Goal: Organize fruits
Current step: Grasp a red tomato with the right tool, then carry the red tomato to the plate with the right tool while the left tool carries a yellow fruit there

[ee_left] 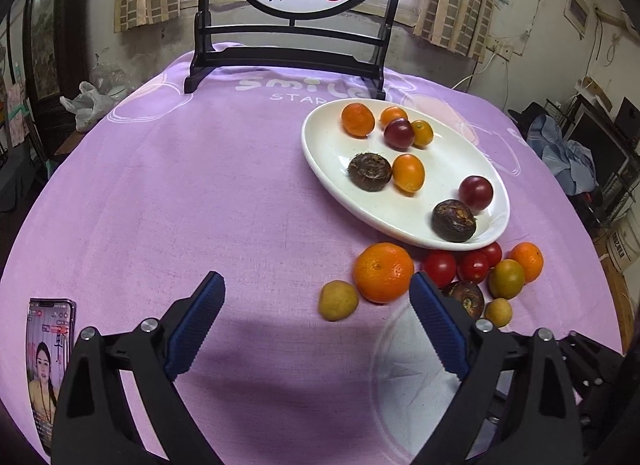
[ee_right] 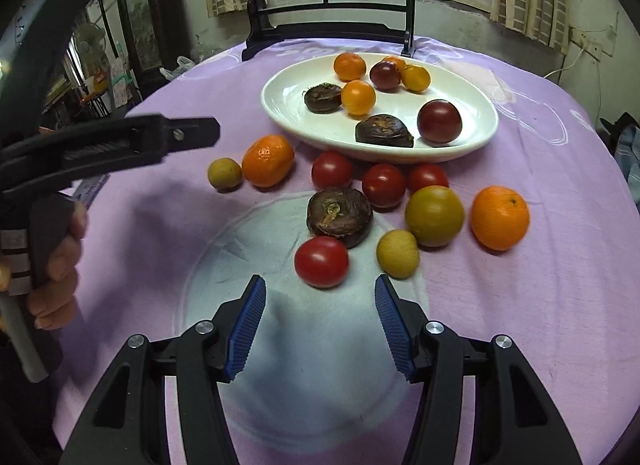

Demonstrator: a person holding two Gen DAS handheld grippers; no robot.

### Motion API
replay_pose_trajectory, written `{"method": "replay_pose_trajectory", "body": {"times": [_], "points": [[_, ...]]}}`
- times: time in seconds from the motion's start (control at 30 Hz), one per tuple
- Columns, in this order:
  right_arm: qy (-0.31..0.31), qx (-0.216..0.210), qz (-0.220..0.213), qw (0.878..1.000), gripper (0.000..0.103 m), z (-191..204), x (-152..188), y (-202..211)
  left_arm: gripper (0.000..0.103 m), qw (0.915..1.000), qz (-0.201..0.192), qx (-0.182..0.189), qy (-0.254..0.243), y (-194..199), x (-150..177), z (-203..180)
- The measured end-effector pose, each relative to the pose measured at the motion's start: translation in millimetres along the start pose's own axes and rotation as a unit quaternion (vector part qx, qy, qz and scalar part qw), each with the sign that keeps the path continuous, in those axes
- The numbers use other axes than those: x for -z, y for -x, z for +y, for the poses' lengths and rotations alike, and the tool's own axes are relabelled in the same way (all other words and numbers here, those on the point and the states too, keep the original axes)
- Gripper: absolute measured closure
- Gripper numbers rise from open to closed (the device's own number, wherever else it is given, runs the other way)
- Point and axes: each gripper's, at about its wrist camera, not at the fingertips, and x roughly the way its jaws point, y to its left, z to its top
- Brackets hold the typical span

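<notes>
Our empty right hand-held gripper [ee_right: 320,325], half open, hangs near a red tomato [ee_right: 321,261] below the plate [ee_right: 288,105], likely to lift it there.

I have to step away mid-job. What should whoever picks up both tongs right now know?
Left tongs: open, empty, over bare cloth.
Right tongs: open, empty, just short of a red tomato.
Plate: eight fruits already in it.
Left to do: about ten fruits loose on the cloth in front of the plate, among them the near orange and the far orange.
</notes>
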Motion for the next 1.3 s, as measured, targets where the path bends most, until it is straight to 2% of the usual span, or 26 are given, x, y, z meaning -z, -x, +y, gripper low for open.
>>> {"method": "replay_pose_trajectory", "body": {"times": [0.07, 0.13, 0.23, 0.37, 0.53, 0.7, 0.83, 1.0, 1.1, 1.13, 1.3], "points": [[-0.005, 0.006, 0.006, 1.000, 0.050, 1.4, -4.3, -8.7, 0.012, 1.0000, -0.004, -0.002, 0.005, 0.7, -0.6, 2.1], [-0.008, 0.008, 0.011, 1.000, 0.065, 2.2, -8.4, -15.1, 0.012, 1.0000, -0.001, -0.004, 0.004, -1.1, 0.0, 1.7], [-0.004, 0.014, 0.011, 1.000, 0.072, 3.9, -12.4, -19.6, 0.012, 0.9999, 0.008, -0.004, -0.008, -5.6, 2.9, -3.2], [-0.023, -0.005, 0.008, 1.000, 0.073, -4.6, -10.5, -12.2, 0.012, 0.9995, 0.017, -0.010, -0.023, -12.4, 7.2, -9.6], [-0.038, -0.023, -0.015, 0.999, 0.072, -20.5, -1.3, 7.3, 0.012, 0.9983, 0.028, -0.010, -0.051, -20.8, 15.5, -21.3], [-0.065, -0.044, -0.026, 0.997, 0.072, -42.3, 5.0, 16.9, 0.014, 0.9967, 0.043, -0.024, -0.065, -32.4, 21.9, -26.1], [-0.066, -0.043, -0.037, 0.996, 0.072, -45.1, 4.3, 25.3, 0.044, 0.9959, 0.065, -0.015, -0.061, -42.8, 24.3, -24.8], [-0.049, -0.046, -0.042, 0.997, 0.072, -36.5, 5.0, 30.5, 0.051, 0.9945, 0.046, -0.032, -0.088, -46.3, 27.1, -33.0], [-0.043, -0.044, -0.045, 0.997, 0.072, -34.2, 5.3, 31.3, 0.067, 0.9939, 0.037, -0.020, -0.102, -45.7, 27.3, -39.9], [-0.044, -0.042, -0.045, 0.997, 0.072, -34.7, 5.4, 30.7, 0.077, 0.9936, 0.035, -0.022, -0.105, -45.6, 27.5, -41.3], [-0.051, -0.032, -0.047, 0.997, 0.072, -38.6, 5.4, 29.3, 0.078, 0.9932, 0.031, -0.022, -0.110, -40.1, 27.5, -44.3]]}}
